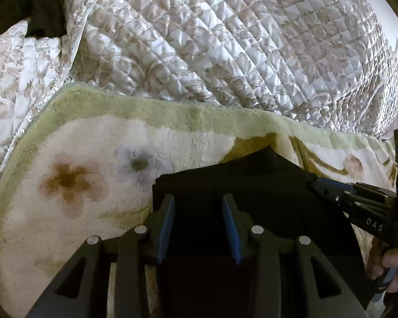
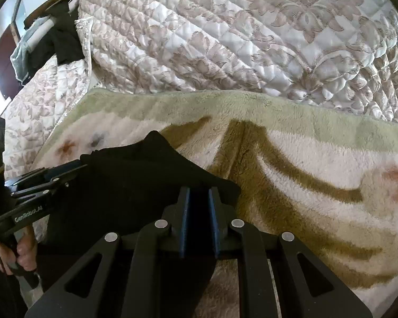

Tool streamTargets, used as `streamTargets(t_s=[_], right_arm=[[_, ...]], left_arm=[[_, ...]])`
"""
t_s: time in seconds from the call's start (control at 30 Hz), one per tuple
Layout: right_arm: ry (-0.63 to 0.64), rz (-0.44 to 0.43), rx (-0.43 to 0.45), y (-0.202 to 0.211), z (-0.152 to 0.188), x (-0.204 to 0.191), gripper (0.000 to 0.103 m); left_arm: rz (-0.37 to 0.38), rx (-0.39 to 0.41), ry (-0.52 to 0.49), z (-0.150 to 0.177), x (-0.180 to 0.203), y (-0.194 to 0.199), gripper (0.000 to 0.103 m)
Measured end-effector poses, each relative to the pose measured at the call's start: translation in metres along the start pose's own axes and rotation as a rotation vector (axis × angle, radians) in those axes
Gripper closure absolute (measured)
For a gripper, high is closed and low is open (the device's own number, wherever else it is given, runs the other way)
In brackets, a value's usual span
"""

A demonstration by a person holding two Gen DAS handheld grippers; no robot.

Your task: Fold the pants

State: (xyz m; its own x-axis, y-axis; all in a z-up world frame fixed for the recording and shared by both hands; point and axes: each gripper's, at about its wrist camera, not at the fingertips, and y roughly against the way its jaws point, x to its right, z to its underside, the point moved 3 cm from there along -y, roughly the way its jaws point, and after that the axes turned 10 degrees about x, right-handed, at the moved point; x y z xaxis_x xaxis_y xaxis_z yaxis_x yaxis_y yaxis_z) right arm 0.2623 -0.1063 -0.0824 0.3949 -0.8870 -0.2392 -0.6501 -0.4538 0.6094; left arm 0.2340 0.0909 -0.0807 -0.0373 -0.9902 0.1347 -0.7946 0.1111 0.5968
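One pair of black pants (image 1: 233,182) lies folded into a compact dark bundle on the fleece blanket (image 1: 74,137), near the blanket's front part and closest to the viewer in both wrist views. In the right wrist view the same pants (image 2: 135,180) show a peaked upper edge and a flared corner toward the blanket's brown striped pattern.

Two grippers work at the pants. The left gripper (image 1: 199,201) sits over the bundle's left half with its two blue-padded fingers (image 1: 168,212) spread apart, black cloth lying between and beneath them; whether the pads actually press the cloth cannot be told. The right gripper (image 2: 199,193) has its two blue pads (image 2: 185,212) drawn close together with a narrow dark strip of the pants' right edge between them, so it appears to pinch the fabric. From the left wrist view the right gripper (image 1: 321,184) reaches in from the side to the bundle's right corner, and one bare hand (image 1: 396,265) grips its handle. From the right wrist view the left gripper (image 2: 77,165) comes in at the bundle's left edge, with one hand (image 2: 24,249) on its handle.

Beyond the pants, the one blanket carries a green border, one brown flower mark (image 1: 69,177) and one grey flower mark (image 1: 139,163) left of the bundle. Behind the blanket a quilted floral bedspread (image 1: 225,39) rises in a mound. At its far left, dark clothing (image 2: 61,42) hangs.
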Motion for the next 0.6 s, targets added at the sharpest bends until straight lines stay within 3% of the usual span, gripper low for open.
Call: streamTargets(t_s=[0.1,0.33,0.43,0.6], right_arm=[[0.033,0.038,0.004,0.012,-0.001,-0.007,0.089],[0.059,0.012,0.022,0.056,0.017,-0.036,0.088],[0.073,-0.001,0.029,0.073,0.032,-0.051,0.082],[0.115,-0.011,0.028,0.090,0.059,-0.074,0.081]], left_arm=[[-0.017,0.005,-0.004,-0.002,0.002,0.009,0.062],[-0.059,0.029,-0.026,0.002,0.010,0.052,0.062],[-0.065,0.037,-0.033,0.010,0.015,0.072,0.062],[-0.077,0.018,-0.035,0.035,0.020,0.091,0.062]])
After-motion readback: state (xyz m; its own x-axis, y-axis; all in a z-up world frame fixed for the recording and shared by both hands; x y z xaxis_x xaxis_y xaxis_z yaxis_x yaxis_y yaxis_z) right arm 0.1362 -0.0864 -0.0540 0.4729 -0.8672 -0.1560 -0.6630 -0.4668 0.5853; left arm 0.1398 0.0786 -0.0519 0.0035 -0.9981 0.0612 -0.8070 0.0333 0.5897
